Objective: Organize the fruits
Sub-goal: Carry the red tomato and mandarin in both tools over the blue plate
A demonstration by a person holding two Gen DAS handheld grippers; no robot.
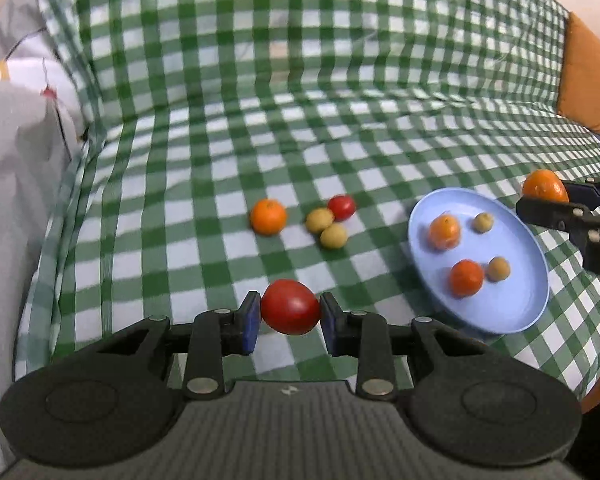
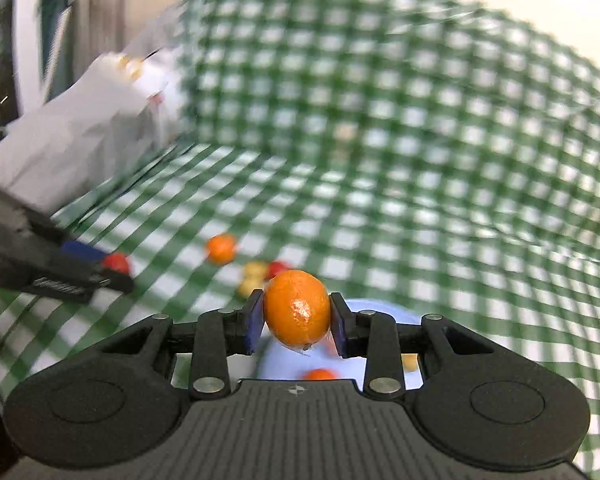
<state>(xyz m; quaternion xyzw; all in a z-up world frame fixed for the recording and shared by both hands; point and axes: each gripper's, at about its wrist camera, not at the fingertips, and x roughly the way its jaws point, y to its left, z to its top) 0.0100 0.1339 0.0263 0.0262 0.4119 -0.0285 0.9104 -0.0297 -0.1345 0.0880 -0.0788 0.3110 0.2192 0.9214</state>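
Note:
My left gripper (image 1: 290,312) is shut on a red tomato (image 1: 290,307) and holds it above the green checked cloth. My right gripper (image 2: 297,320) is shut on an orange (image 2: 297,308) above the blue plate (image 2: 384,308); it also shows in the left wrist view (image 1: 548,196) at the plate's far right. The blue plate (image 1: 512,304) holds two oranges (image 1: 444,232) (image 1: 466,278) and two small yellow fruits (image 1: 483,222) (image 1: 499,268). On the cloth lie an orange (image 1: 268,216), two yellow fruits (image 1: 320,219) (image 1: 333,236) and a small tomato (image 1: 341,207).
The green checked cloth (image 1: 340,80) covers a sofa seat and back. A white and grey bundle of fabric (image 1: 16,140) lies at the left. An orange cushion (image 1: 588,76) stands at the far right. The right wrist view is motion-blurred.

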